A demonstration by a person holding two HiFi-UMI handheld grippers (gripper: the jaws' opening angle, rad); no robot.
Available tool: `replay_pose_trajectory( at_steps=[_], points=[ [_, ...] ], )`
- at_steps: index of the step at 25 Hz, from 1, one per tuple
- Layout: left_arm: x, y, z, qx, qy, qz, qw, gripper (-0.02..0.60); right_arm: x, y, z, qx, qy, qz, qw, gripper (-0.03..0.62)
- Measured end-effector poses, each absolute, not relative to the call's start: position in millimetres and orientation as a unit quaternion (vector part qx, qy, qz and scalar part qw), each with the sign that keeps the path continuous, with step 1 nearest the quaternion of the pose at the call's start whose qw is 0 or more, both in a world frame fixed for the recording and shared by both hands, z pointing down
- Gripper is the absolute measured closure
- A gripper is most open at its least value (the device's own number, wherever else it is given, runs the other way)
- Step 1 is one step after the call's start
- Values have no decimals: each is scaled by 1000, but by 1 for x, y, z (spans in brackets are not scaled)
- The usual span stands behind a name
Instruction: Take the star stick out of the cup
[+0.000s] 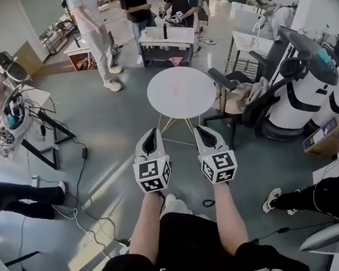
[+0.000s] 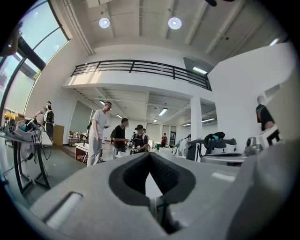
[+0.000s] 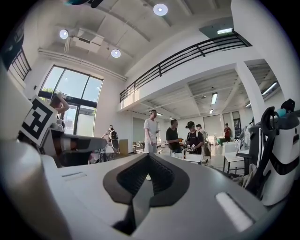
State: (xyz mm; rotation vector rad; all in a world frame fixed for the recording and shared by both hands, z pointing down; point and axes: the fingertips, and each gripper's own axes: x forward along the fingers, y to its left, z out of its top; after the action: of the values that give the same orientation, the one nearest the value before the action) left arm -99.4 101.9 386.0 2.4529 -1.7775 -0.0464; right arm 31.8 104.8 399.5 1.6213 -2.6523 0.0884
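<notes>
Neither a cup nor a star stick shows in any view. In the head view I hold both grippers side by side above my knees, pointing at a round white table (image 1: pixel 181 92) a little way ahead. My left gripper (image 1: pixel 151 134) has its jaws closed together with nothing between them, and the left gripper view shows its tips (image 2: pixel 150 154) meeting. My right gripper (image 1: pixel 204 130) is shut and empty as well, its tips (image 3: pixel 149 155) touching in the right gripper view. The round table's top looks bare apart from a faint pink mark.
Dark chairs (image 1: pixel 245 102) with cloth on them stand right of the round table, with white robot bodies (image 1: pixel 302 95) beyond. Several people (image 1: pixel 136 5) stand by a white table (image 1: pixel 167 38) at the back. A stand (image 1: pixel 36 141) and floor cables (image 1: pixel 79 172) lie to the left.
</notes>
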Motion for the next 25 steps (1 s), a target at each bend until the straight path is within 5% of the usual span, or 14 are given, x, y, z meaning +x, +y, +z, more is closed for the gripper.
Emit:
replay_pose_trajectory(
  at_steps=[25],
  points=[
    [-87, -16, 414, 815, -577, 9, 53, 578, 61, -20, 425, 542, -839, 47, -4, 590]
  ],
)
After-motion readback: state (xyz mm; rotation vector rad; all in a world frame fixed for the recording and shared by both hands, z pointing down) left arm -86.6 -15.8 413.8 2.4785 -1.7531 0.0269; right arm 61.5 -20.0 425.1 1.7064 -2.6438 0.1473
